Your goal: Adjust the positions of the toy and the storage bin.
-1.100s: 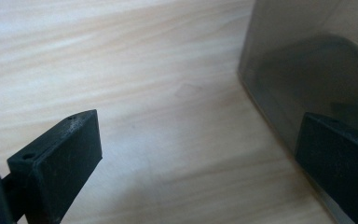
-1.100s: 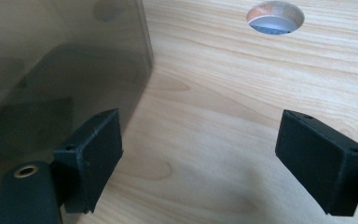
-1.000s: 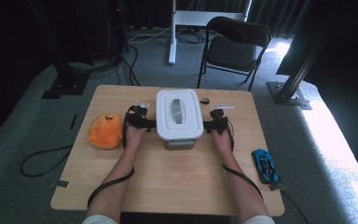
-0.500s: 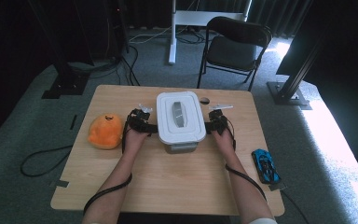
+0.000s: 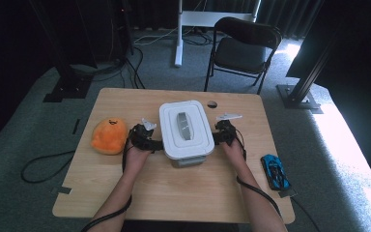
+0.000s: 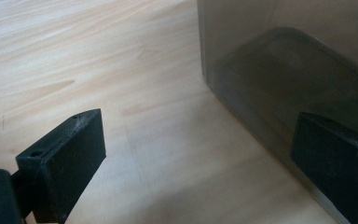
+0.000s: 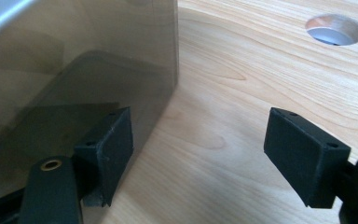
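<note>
A grey see-through box with a white lid (image 5: 186, 130) stands in the middle of the wooden table (image 5: 183, 193). My left gripper (image 5: 157, 144) is at the box's left side and my right gripper (image 5: 216, 137) at its right side. In the left gripper view the left gripper (image 6: 198, 135) is open over bare wood, one jaw against the box wall (image 6: 284, 60). In the right gripper view the right gripper (image 7: 199, 123) is open too. Its jaws have just been closing a little, with only table between them and the box (image 7: 74, 70) beside one jaw.
An orange plush toy (image 5: 108, 136) lies left of my left hand. A blue toy car (image 5: 274, 171) sits near the table's right edge. A cable hole (image 5: 212, 104) (image 7: 335, 29) is behind the box. A folding chair (image 5: 244, 48) stands beyond the table.
Both hands and the box between them have come a little nearer to the table's front edge; the left hand moved more.
</note>
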`<state>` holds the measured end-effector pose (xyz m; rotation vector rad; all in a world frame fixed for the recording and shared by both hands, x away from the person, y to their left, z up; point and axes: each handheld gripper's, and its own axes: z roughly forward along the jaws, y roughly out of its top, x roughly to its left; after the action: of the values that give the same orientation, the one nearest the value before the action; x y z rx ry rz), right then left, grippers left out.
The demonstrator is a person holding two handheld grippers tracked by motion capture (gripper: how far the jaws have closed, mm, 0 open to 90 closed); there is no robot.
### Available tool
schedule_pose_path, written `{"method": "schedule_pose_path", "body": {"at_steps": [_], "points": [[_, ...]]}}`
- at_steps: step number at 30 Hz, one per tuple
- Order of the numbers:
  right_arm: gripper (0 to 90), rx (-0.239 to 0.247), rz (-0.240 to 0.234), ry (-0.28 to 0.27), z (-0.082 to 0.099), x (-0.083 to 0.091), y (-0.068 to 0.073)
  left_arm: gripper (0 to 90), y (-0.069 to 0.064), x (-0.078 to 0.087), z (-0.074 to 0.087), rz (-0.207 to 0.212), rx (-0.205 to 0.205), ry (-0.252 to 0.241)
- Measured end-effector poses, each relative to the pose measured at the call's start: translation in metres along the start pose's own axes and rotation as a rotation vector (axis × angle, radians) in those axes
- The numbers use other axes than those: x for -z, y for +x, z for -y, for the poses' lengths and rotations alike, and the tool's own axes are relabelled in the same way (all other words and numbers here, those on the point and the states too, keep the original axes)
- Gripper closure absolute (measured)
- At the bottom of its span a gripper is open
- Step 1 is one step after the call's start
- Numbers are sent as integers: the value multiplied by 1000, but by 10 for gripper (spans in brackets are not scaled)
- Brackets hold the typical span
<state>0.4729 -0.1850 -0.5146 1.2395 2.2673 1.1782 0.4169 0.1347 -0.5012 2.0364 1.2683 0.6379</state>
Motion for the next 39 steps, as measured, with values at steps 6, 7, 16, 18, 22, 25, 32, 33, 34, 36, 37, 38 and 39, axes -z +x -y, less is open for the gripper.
{"method": "schedule_pose_path", "body": {"at_steps": [6,7,16,18,22,25,32,33,34,36,37,38,39], "points": [[238,23,-34,-2,3,2,7,36,-3,13,12,1,-5,-1],[238,37,-48,1,4,3,9,37,-5,16,14,3,-12,-2],[253,44,-75,-14,7,3,14,36,-13,33,25,7,-23,-7],[253,55,-89,-15,8,3,16,36,-15,38,29,11,-31,-6],[252,64,-117,-22,10,3,19,35,-16,46,35,17,-35,-7],[252,67,-129,-29,11,1,22,35,-18,51,40,17,-33,-9],[254,78,-158,-23,9,-2,24,34,-22,62,46,20,-48,-12],[254,83,-165,-23,9,-2,25,33,-21,62,47,26,-43,-10],[254,86,-167,-22,8,-3,25,33,-20,63,48,31,-35,-11],[254,92,-179,-24,6,-5,27,31,-18,65,52,39,-21,-12],[253,96,-182,-26,5,-6,28,31,-18,66,53,40,-19,-10],[253,98,-186,-27,4,-7,29,30,-18,67,54,34,-24,-11],[253,102,-187,-27,3,-8,30,30,-18,67,54,33,-26,-8]]}}
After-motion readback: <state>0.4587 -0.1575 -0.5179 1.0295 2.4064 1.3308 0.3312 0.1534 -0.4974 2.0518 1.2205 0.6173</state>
